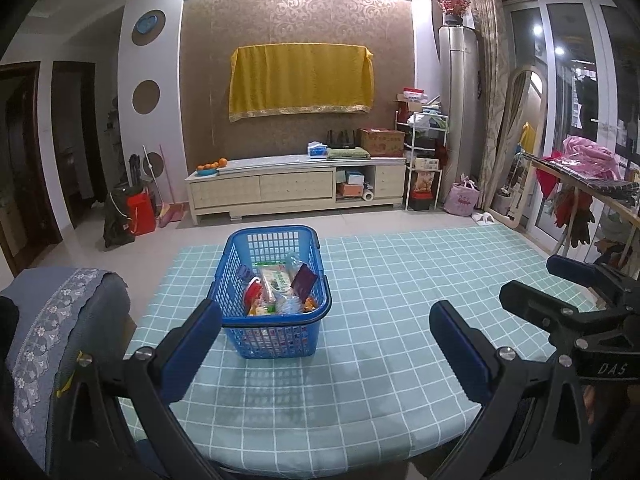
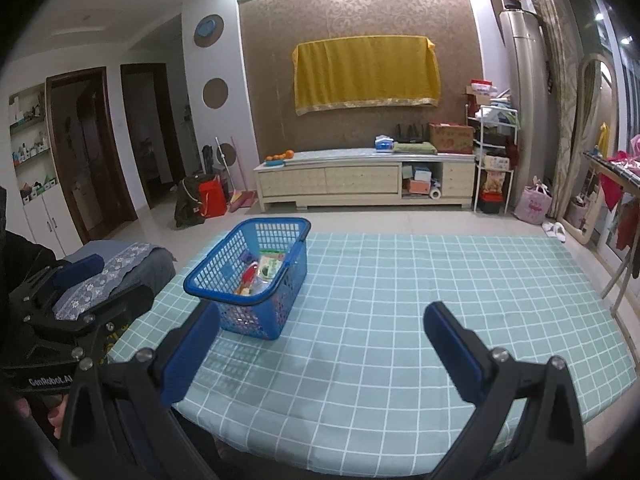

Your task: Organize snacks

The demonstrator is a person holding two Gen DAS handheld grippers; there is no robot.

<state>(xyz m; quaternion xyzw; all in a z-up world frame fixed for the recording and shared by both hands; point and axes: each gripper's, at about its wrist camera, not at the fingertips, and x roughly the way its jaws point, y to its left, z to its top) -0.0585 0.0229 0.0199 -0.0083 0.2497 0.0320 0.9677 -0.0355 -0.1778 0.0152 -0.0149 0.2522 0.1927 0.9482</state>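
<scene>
while both the left hand-held gripper [image 1: 326, 334] and right hand-held gripper [image 2: 322, 338] are held agape and empty, the stiff basket [image 1: 276, 336] on the bench [image 1: 400, 300] is probably best taken by its rim; the snack packets [image 1: 276, 284] are judged light and crushable.

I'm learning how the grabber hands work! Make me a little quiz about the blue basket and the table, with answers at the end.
1. True or false: the snacks are inside the blue basket.
2. What is the left gripper holding? A) a bottle B) nothing C) the basket's handle
3. Fill in: the basket stands on a checked ______.

Key:
1. True. Packets and a clear bottle sit in the basket.
2. B. Its jaws are wide apart with nothing between them. The right gripper is open and holds nothing too.
3. Tablecloth, pale green with white lines.
</scene>
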